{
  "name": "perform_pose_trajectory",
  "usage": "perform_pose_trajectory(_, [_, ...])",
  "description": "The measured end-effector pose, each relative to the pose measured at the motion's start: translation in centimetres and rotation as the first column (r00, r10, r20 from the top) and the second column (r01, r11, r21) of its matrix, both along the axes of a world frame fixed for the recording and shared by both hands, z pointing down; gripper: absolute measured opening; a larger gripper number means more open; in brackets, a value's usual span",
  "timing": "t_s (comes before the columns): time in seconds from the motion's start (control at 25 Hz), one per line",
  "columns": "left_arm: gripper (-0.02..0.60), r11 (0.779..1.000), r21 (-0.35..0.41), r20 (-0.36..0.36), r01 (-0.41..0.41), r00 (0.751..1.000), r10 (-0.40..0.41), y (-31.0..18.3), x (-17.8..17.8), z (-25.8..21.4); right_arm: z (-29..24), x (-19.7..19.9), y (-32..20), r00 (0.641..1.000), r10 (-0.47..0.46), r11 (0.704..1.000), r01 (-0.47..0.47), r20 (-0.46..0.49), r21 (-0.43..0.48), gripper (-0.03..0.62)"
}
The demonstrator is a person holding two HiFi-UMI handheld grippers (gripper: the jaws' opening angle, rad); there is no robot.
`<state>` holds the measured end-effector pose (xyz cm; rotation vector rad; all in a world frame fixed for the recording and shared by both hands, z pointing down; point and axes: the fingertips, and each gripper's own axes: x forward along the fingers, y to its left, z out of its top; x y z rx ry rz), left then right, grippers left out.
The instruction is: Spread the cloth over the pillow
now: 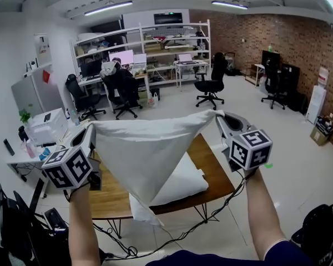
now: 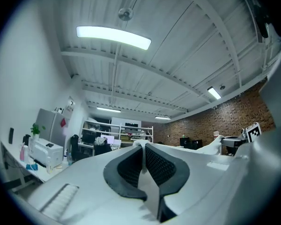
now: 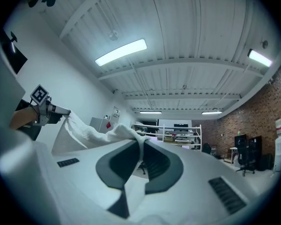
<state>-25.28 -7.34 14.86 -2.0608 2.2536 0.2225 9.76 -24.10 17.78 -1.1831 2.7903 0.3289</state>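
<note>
A white cloth [image 1: 147, 148] hangs stretched in the air between my two grippers, its lower corner drooping down past the table's near edge. My left gripper [image 1: 91, 127] is shut on the cloth's left corner; in the left gripper view the cloth [image 2: 139, 145] peeks out at the jaw tips of the left gripper [image 2: 143, 150]. My right gripper [image 1: 217, 115] is shut on the right corner, and the cloth [image 3: 91, 132] runs from the right gripper [image 3: 141, 144] toward the other hand. A white pillow [image 1: 183, 182] lies on the wooden table [image 1: 211, 165] below, partly hidden by the cloth.
Black cables [image 1: 177, 234] trail over the floor under the table. A white desk with a printer [image 1: 44, 126] stands to the left. Office chairs [image 1: 211, 85], desks and shelving [image 1: 155, 43] fill the far side of the room. A brick wall [image 1: 299, 43] is on the right.
</note>
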Motion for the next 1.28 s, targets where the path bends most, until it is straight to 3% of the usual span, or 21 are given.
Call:
perform_pose_trajectory(0.8, [0.0,0.988,0.148,0.074,0.032,0.996,-0.043,3.9,4.3,-12.6,-12.5,4.1,1.9,1.0,0.004,0.993,-0.006,0.02,0.116,0.034])
perform_pose_trajectory(1.28, [0.0,0.986,0.169,0.113,0.009,0.993,-0.028,5.5,4.8,-16.7,-19.2,5.4,4.4,0.998,0.041,0.979,-0.049,0.049,0.197,0.034])
